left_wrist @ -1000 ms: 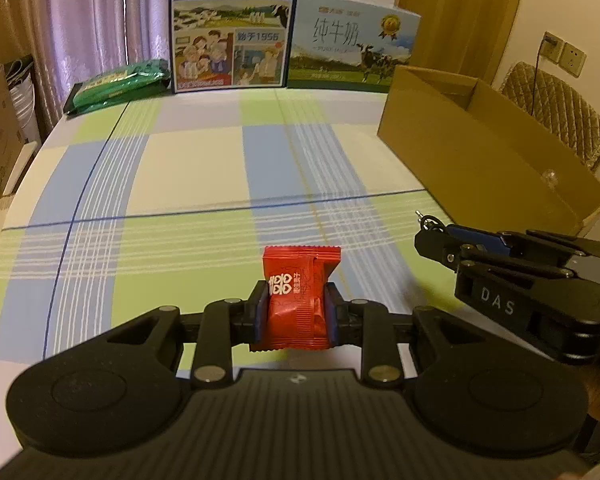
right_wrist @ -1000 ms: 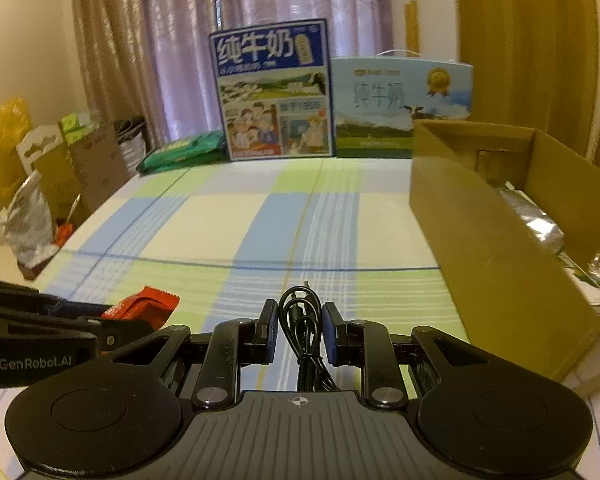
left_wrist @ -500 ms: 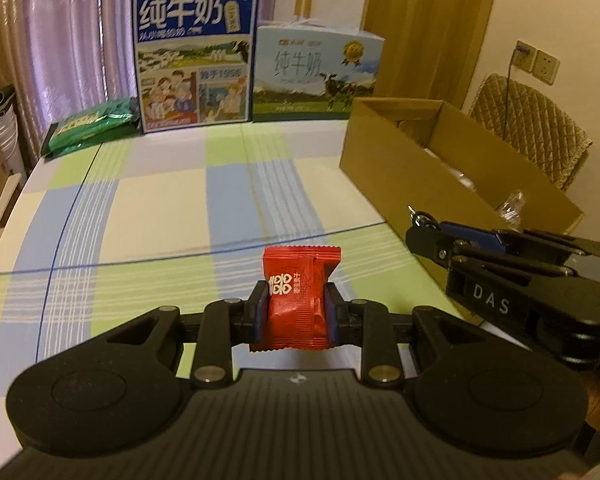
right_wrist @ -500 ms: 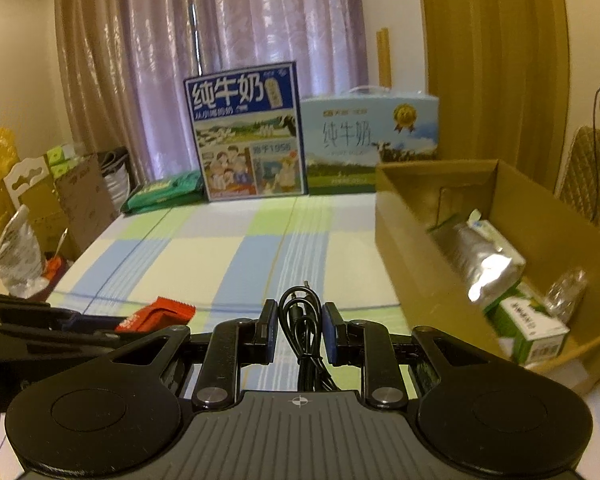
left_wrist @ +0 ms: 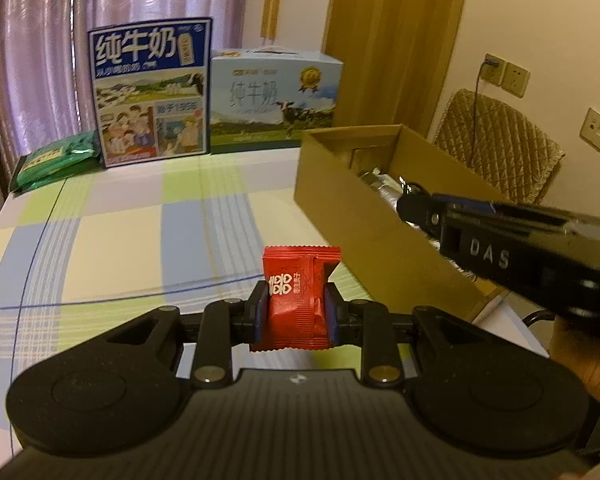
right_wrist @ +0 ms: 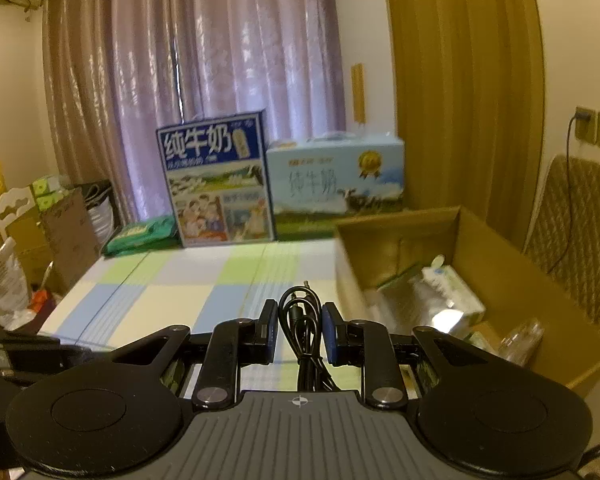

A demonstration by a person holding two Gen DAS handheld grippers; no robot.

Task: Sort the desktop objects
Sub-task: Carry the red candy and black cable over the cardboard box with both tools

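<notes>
Above the checked desk (left_wrist: 112, 232) beside the cardboard box (left_wrist: 360, 216), left tongs (left_wrist: 294, 314) pinch a light, crinkly red snack packet (left_wrist: 296, 300) mid-body, while right tongs (right_wrist: 300, 334) pinch a limp coiled black cable (right_wrist: 300, 316) likely to dangle.

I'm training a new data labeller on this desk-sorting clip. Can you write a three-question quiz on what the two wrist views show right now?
1. True or false: the left gripper is shut on a red snack packet.
2. What does the right gripper hold? A) a coiled black cable B) a pen C) a spoon
3. Fill in: the open cardboard box already holds a ____ foil pouch.

Key: 1 true; 2 A; 3 silver.
</notes>
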